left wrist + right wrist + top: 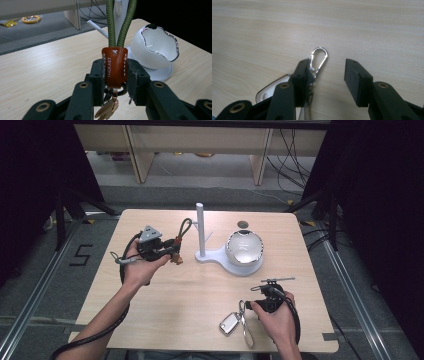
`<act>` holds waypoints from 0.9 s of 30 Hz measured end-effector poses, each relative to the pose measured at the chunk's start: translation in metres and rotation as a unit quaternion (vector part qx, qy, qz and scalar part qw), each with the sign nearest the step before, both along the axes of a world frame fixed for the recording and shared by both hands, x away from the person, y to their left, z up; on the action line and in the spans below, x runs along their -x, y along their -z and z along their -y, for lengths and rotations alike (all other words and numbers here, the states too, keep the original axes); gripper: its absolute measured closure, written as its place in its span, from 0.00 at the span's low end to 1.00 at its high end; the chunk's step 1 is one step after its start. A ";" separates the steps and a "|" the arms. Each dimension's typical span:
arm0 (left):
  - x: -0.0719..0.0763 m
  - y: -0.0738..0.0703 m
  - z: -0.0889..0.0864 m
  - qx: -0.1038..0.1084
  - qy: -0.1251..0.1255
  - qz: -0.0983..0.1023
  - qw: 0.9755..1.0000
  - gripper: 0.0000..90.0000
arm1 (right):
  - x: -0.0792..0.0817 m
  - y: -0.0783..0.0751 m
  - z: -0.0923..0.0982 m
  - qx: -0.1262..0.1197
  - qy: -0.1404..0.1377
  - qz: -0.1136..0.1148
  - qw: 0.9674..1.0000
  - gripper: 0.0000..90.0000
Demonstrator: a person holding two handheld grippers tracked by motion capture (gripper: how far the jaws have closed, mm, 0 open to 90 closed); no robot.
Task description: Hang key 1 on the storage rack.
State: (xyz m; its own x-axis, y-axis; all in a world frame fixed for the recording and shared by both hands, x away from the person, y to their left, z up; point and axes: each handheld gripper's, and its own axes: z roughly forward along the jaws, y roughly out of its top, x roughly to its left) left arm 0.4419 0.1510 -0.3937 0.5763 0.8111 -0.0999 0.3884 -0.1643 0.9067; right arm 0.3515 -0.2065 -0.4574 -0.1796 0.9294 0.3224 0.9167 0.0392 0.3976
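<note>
My left gripper (172, 249) is shut on the brown leather tag (115, 66) of a keychain, held above the table's left half. The keychain's green cord loop (121, 22) rises from the tag toward the white post (200, 227); in the high view the loop (183, 227) ends just left of the post. Small metal charms hang under the tag. My right gripper (329, 75) is open near the table's front edge. A silver carabiner (319, 60) lies by its left jaw, joined to a car key fob (229, 323) with a large ring.
The post stands on a white stand that also carries a white bowl (245, 249) with a wavy chrome rim, at the middle right of the wooden table (200, 290). A small dark round spot lies behind the bowl. Dark stands and cables surround the table.
</note>
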 end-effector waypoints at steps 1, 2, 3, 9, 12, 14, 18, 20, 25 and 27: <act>-0.001 0.001 0.000 -0.002 -0.001 -0.002 1.000 0.75 | 0.000 0.000 0.000 0.000 0.001 0.000 1.000 0.63; -0.001 0.001 0.000 -0.002 -0.001 -0.002 1.000 0.75 | 0.000 0.000 0.000 0.000 0.000 0.000 1.000 0.63; -0.002 0.002 -0.001 -0.004 -0.003 -0.005 1.000 0.75 | 0.000 0.000 0.000 0.001 0.001 -0.003 1.000 0.63; -0.003 0.005 0.001 -0.006 -0.002 -0.009 1.000 0.75 | 0.000 0.001 0.000 0.003 0.002 -0.001 1.000 0.63; -0.005 0.006 0.003 -0.005 -0.002 -0.012 1.000 0.75 | 0.000 0.001 -0.001 0.000 0.003 -0.004 1.000 0.63; -0.006 0.006 0.003 -0.008 -0.001 -0.012 1.000 0.75 | 0.000 0.001 -0.001 -0.001 0.003 -0.004 1.000 0.63; -0.007 0.007 0.005 -0.006 -0.001 -0.015 1.000 0.75 | 0.000 0.001 0.000 0.000 0.001 -0.002 1.000 0.63; -0.009 0.009 0.007 -0.007 -0.001 -0.018 1.000 0.75 | 0.000 0.001 -0.001 -0.002 0.003 -0.005 1.000 0.63; -0.012 0.010 0.011 -0.011 0.003 -0.019 1.000 0.75 | 0.000 0.001 -0.001 0.002 0.004 -0.002 1.000 0.63; -0.013 0.010 0.013 -0.013 0.003 -0.021 1.000 0.75 | 0.000 0.001 -0.001 -0.002 0.003 -0.006 1.000 0.63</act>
